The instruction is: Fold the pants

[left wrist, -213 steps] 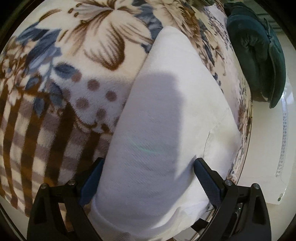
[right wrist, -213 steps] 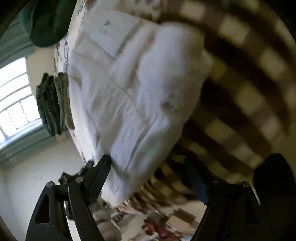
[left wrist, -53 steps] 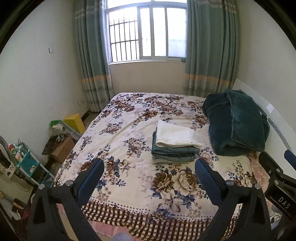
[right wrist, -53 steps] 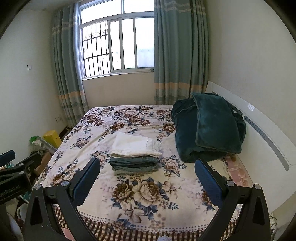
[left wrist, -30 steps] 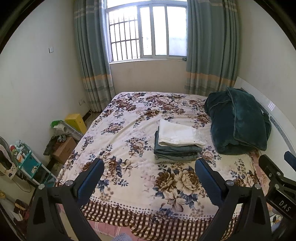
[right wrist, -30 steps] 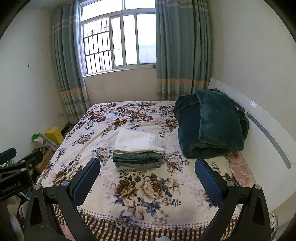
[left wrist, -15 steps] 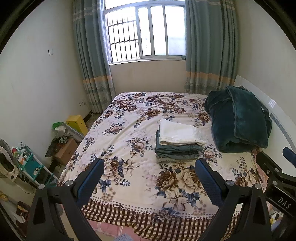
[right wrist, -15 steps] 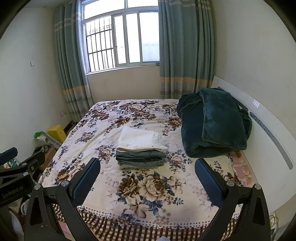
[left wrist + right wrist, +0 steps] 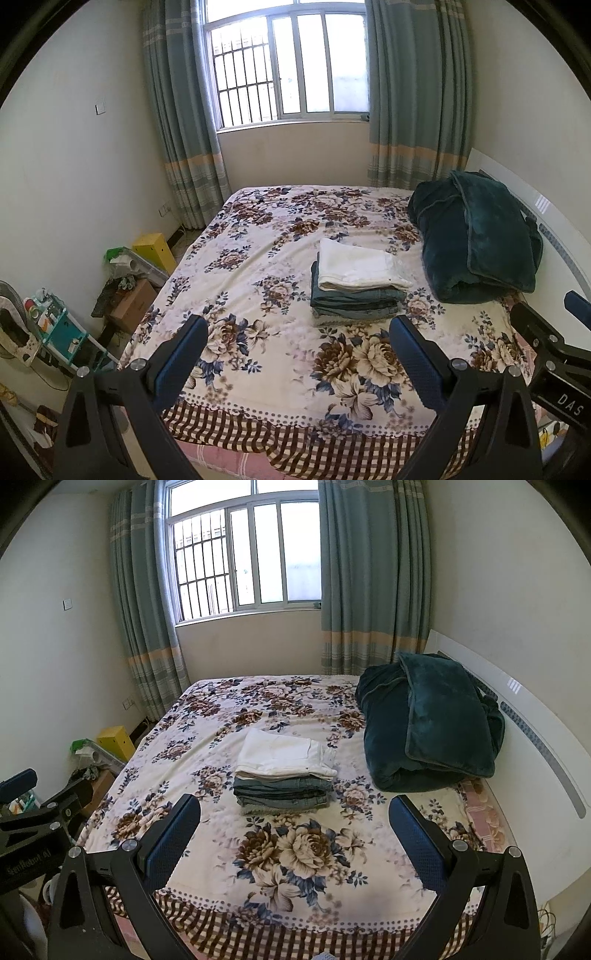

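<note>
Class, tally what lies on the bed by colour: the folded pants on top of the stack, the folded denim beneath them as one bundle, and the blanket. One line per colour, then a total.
White: 1, the white pants on top of the stack
Blue-grey: 1, the denim bundle underneath; separate pairs cannot be told apart
Dark green: 1, the blanket by the headboard
Total: 3

Folded pants (image 9: 360, 268) on top of a stack of clothes (image 9: 356, 302) in the middle of the bed (image 9: 258, 258), blanket (image 9: 476, 236) bundled to its right against the headboard (image 9: 561, 236), window (image 9: 291, 62) behind the bed, boxes (image 9: 133, 299) on the floor to the left.
</note>
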`<state>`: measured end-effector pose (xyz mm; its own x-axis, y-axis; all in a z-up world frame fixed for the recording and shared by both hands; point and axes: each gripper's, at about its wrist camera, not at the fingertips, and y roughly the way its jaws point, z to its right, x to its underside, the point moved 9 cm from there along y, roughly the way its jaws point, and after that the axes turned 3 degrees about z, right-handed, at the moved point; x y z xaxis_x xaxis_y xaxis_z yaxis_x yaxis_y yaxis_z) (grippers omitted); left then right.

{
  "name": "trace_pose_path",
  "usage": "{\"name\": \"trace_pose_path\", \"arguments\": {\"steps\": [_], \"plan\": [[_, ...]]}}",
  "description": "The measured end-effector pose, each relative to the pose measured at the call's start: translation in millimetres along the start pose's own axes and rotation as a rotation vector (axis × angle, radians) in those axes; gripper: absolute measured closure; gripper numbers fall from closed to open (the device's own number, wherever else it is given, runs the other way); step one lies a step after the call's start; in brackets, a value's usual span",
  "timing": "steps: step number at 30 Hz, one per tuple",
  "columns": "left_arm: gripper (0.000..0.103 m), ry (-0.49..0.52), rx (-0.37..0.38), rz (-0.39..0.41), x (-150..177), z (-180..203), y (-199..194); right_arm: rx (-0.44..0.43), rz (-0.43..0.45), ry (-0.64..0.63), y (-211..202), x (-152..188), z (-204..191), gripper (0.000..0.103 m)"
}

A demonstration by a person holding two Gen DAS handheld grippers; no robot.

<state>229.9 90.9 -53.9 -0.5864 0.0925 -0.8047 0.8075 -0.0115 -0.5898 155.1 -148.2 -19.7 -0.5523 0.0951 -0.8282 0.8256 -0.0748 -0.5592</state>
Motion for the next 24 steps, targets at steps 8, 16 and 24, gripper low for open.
{"name": "trace_pose_path", "arguments": {"steps": [8, 16, 24], "plan": [[0.003, 0.003, 0.005, -0.001, 0.8, 0.9, -0.3, -0.002, 0.000, 0.001, 0.6, 0.7, 0.3, 0.000], [0.003, 0.005, 0.007, 0.002, 1.7, -0.1, -2.2, -0.003, -0.001, 0.000, -0.7, 0.9, -0.1, 0.000], [0.003, 0.012, 0.007, 0.004, 2.2, -3.9, -4.9, -0.004, -0.001, 0.003, -1.6, 2.6, -1.2, 0.000]]}}
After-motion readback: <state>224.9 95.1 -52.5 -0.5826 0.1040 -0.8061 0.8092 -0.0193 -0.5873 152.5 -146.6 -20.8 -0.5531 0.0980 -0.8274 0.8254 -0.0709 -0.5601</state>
